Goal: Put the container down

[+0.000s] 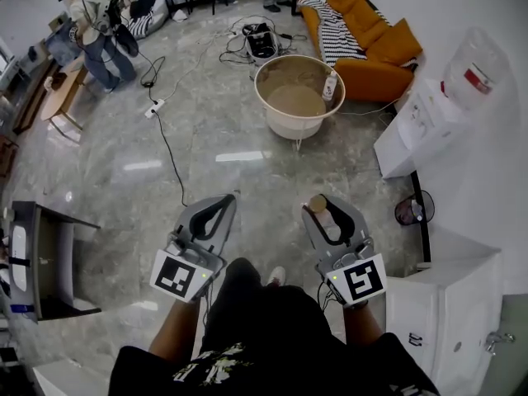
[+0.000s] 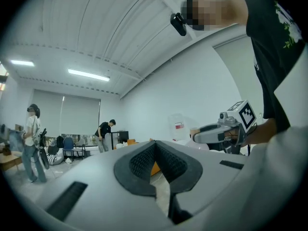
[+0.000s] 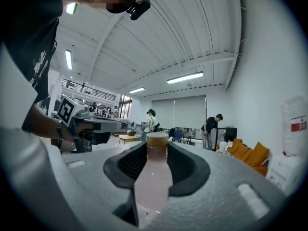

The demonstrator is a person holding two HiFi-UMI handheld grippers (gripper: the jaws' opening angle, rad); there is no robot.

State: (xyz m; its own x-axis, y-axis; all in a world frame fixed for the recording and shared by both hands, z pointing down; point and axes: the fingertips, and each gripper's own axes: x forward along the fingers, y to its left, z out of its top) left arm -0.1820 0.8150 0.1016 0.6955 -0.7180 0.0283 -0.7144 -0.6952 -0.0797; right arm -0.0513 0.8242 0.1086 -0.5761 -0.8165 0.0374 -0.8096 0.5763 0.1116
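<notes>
Container (image 3: 154,182), a pink-filled bottle, sits upright between the jaws of the right gripper (image 1: 322,213). We clamp its body there so that it cannot tip. The left gripper (image 2: 155,146) has its jaws together, empty.

A round table (image 1: 285,127) stands on the marble floor (image 1: 124,196). Behind it is an orange sofa (image 1: 388,52) carrying a striped cloth (image 1: 334,38). A black cable (image 1: 169,151) crosses the floor. A water dispenser (image 1: 429,114) stands at the right wall, with a bin (image 1: 412,210) near it.
</notes>
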